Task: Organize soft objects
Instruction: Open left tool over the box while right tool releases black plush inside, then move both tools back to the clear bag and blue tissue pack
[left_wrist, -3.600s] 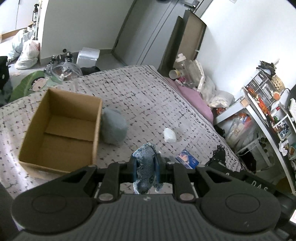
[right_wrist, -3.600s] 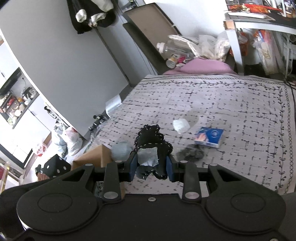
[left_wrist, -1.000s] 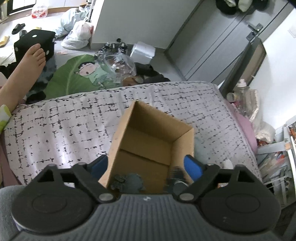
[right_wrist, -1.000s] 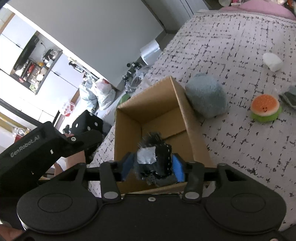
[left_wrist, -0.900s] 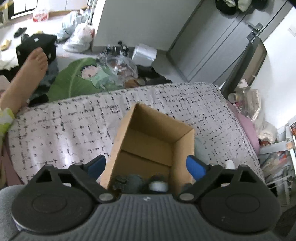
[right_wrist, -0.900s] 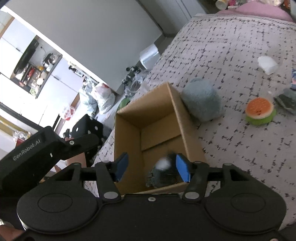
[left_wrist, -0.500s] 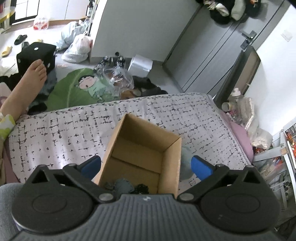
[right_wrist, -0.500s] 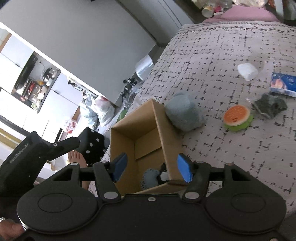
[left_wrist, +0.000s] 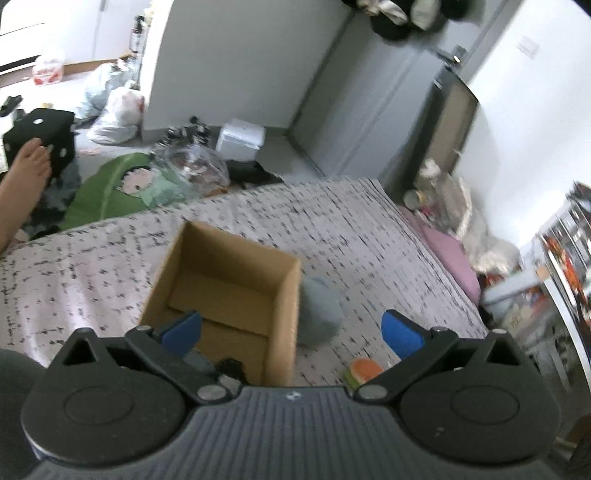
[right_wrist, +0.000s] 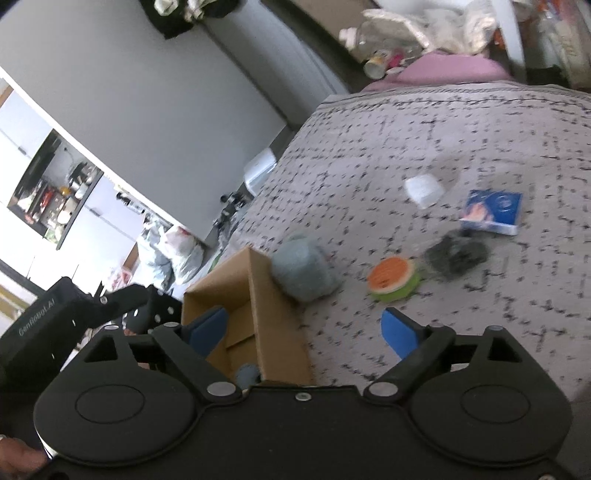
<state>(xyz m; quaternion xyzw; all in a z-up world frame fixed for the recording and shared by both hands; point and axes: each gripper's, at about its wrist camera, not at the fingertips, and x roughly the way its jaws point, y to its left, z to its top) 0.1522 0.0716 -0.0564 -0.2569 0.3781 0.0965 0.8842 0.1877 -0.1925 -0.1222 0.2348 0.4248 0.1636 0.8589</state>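
Observation:
An open cardboard box (left_wrist: 284, 295) sits on the patterned bed cover, with a dark soft item (left_wrist: 231, 365) and a grey-blue one (left_wrist: 195, 360) at its near end. My left gripper (left_wrist: 291, 330) hovers open above the box's near right corner, holding nothing. My right gripper (right_wrist: 303, 330) is above the same box (right_wrist: 258, 295); its jaws are opening and nothing is between them. A grey plush (right_wrist: 303, 267) leans on the box's right wall. Further right lie a burger toy (right_wrist: 393, 277), a dark grey cloth (right_wrist: 456, 254) and a white soft lump (right_wrist: 424, 190).
A blue packet (right_wrist: 493, 210) lies beside the dark cloth. A pink pillow (right_wrist: 450, 72) and bottles crowd the bed's far end. Bags, a green cushion (left_wrist: 110, 192) and a person's foot (left_wrist: 22, 177) are on the floor to the left. The left gripper's body (right_wrist: 55, 317) shows in the right wrist view.
Both grippers let go of their soft items, which now lie in the box. Both jaws spread wide, and both hands pulled back and up, swinging toward the toys on the right.

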